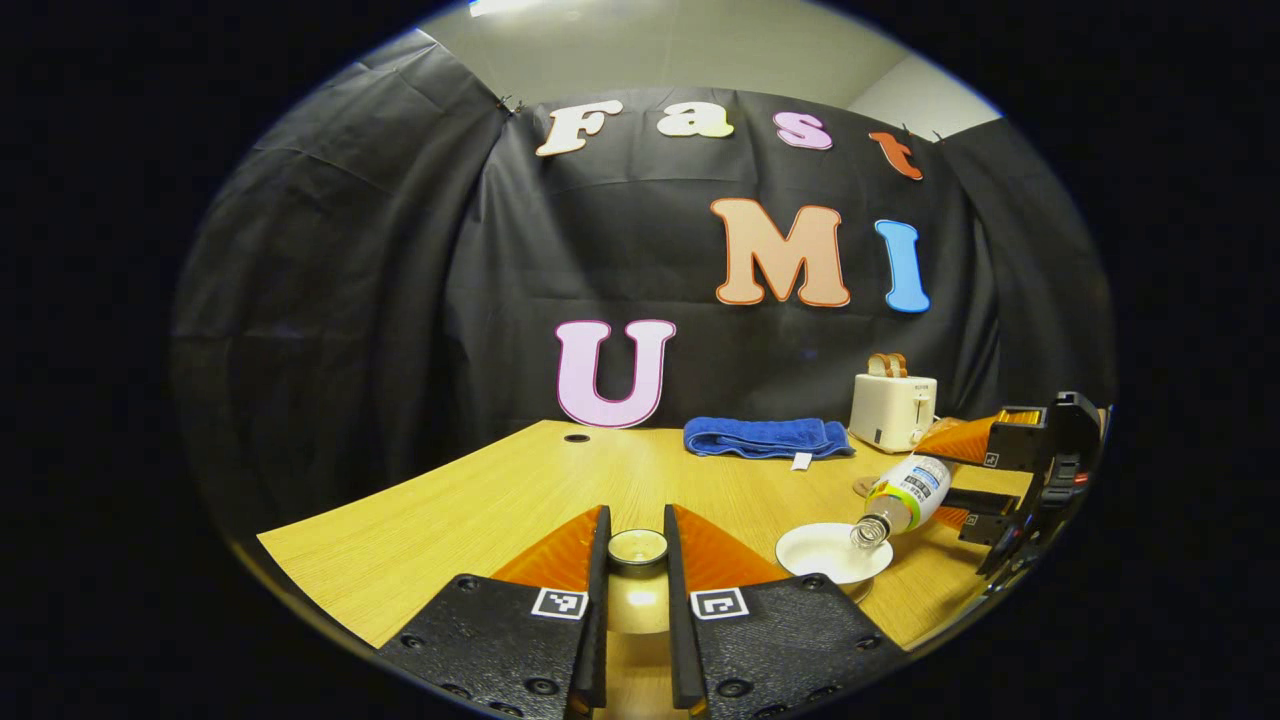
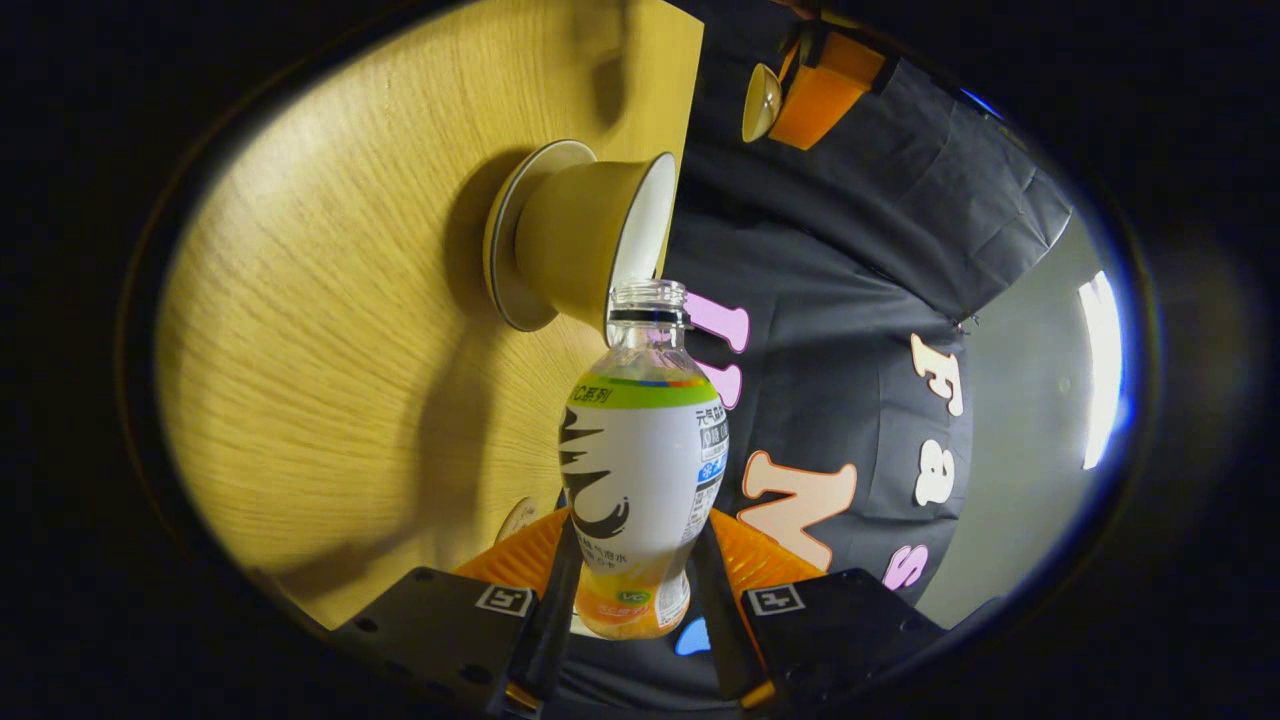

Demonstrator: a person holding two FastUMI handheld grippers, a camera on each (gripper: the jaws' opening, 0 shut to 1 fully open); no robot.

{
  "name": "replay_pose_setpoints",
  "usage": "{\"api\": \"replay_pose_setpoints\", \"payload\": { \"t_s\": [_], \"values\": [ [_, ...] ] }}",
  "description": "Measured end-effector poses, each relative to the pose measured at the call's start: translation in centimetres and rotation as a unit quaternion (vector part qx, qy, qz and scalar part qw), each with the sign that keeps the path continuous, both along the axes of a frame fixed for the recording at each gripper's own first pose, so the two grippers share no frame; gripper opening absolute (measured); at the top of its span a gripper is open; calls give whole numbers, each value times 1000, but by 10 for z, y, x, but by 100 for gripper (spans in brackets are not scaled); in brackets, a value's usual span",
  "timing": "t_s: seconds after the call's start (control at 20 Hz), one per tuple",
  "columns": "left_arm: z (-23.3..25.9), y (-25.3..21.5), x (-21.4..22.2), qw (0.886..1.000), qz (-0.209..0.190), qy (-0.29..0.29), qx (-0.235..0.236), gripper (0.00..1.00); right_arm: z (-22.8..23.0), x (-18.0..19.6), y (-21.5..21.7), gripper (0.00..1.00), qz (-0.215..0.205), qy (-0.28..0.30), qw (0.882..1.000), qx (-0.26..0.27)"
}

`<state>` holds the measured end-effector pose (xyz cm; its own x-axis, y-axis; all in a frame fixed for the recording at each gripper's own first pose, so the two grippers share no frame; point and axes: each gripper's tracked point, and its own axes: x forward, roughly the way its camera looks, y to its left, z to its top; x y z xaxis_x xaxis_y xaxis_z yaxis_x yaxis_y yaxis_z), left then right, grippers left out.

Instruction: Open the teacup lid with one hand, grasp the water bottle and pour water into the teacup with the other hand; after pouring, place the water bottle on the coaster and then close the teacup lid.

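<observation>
Yellow wood grain covers the table (image 1: 450, 510), and on it, at the near right in the left gripper view, stands the teacup (image 1: 833, 551) on its saucer (image 2: 503, 235), its white inside open to the air. The lid (image 1: 637, 547) is off: the left gripper (image 1: 636, 560) pinches it between both fingers and holds it above the near part of the table, left of the cup. The right gripper (image 2: 632, 590) is clamped on the lower body of the water bottle (image 2: 643, 470), both fingers pressing its sides. The bottle is uncapped and tipped far over, its open mouth right at the cup's rim. I cannot make out a stream of water, nor how much has gone into the cup.

So the lid-opening and the grasp look done, and the pour is in hand. Left to do: right the bottle, set it on the coaster (image 1: 866, 486), which I take to be the small round mat just behind the bottle, partly hidden, then bring the lid back onto the cup.

Far across the table lie a folded blue towel (image 1: 765, 437) and a toaster (image 1: 892, 410), well apart from the work.
</observation>
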<state>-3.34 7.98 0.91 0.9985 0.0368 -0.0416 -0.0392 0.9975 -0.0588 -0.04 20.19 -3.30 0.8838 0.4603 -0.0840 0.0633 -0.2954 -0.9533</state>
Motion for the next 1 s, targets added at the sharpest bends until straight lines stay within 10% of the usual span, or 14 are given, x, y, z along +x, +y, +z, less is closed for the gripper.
{"api": "replay_pose_setpoints", "payload": {
  "t_s": [1.0],
  "values": [
    [2,8,2,1000,3,-2,-4,23,20,6,9,62,40,-57,992,-104]
  ]
}}
